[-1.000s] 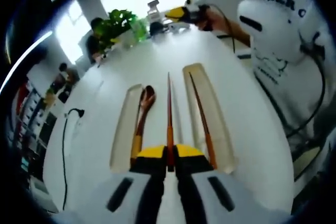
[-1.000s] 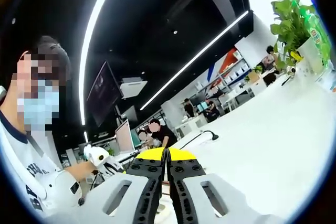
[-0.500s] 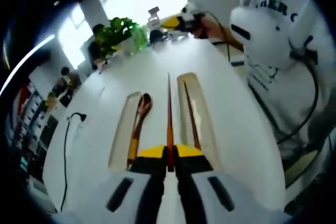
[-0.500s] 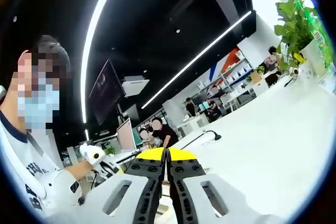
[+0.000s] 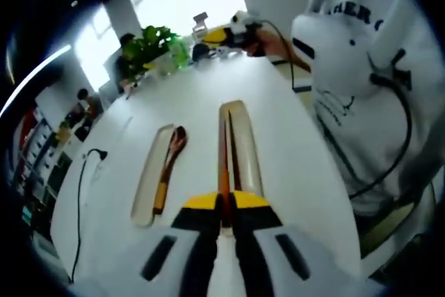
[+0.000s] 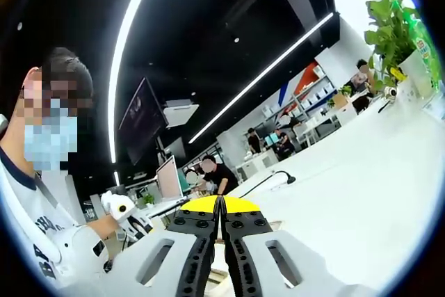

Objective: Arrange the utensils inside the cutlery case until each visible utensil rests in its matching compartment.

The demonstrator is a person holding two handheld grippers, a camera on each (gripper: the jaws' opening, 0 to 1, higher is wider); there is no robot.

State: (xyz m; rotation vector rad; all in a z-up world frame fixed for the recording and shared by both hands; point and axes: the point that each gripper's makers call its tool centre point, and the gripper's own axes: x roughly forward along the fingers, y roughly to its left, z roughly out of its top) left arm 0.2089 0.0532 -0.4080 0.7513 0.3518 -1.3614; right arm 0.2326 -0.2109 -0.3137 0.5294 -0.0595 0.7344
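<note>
Left gripper (image 5: 224,208) clamps chopstick (image 5: 224,165) above right tray (image 5: 240,145); spoon (image 5: 169,166) in left tray (image 5: 144,186); right gripper (image 6: 220,208) closed, empty.

white shirt (image 5: 361,67), partly cut-off dark lettering reading "HER C"

The desk (image 5: 292,144) looks smooth, white and faintly glossy. Both trays (image 5: 245,137) look like translucent plastic. The spoon (image 5: 170,161) and chopstick (image 5: 224,165) look like glossy lacquered wood.
</note>
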